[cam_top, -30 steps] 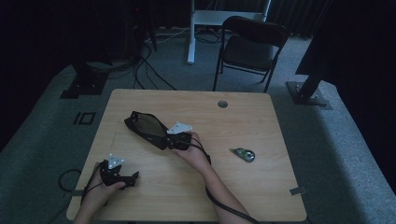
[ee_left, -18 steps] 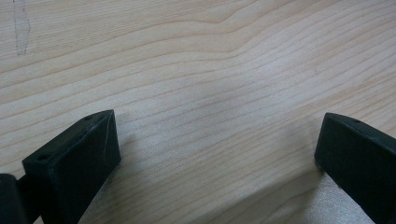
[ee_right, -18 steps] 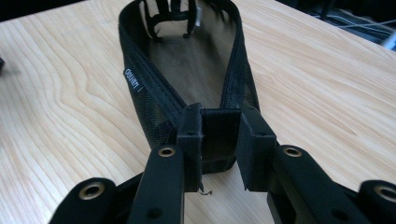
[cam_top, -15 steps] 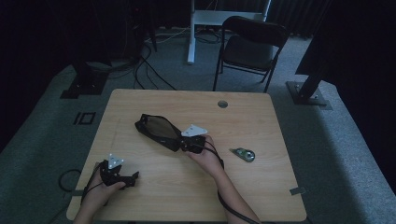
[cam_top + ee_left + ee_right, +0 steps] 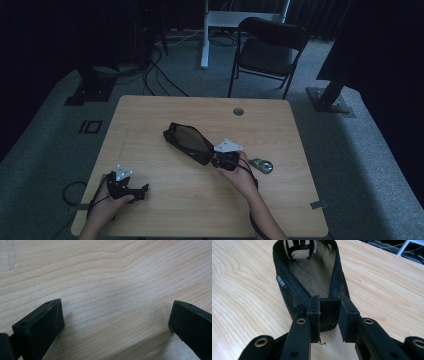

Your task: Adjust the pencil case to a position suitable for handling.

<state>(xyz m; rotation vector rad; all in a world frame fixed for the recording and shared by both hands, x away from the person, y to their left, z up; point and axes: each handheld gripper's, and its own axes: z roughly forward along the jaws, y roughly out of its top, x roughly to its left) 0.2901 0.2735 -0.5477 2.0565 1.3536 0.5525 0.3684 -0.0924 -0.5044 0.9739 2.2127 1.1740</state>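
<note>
My right tool (image 5: 329,315), clamped on the near end of the black zippered mesh pouch (image 5: 187,142), has dragged it right across the light wooden counter (image 5: 280,130) (toward mid-counter). My left tool (image 5: 115,322) idles open, so repositioning continues one-handed.

high view looks down on the table (image 5: 150,120); both gripper views skim its wood closely.
</note>
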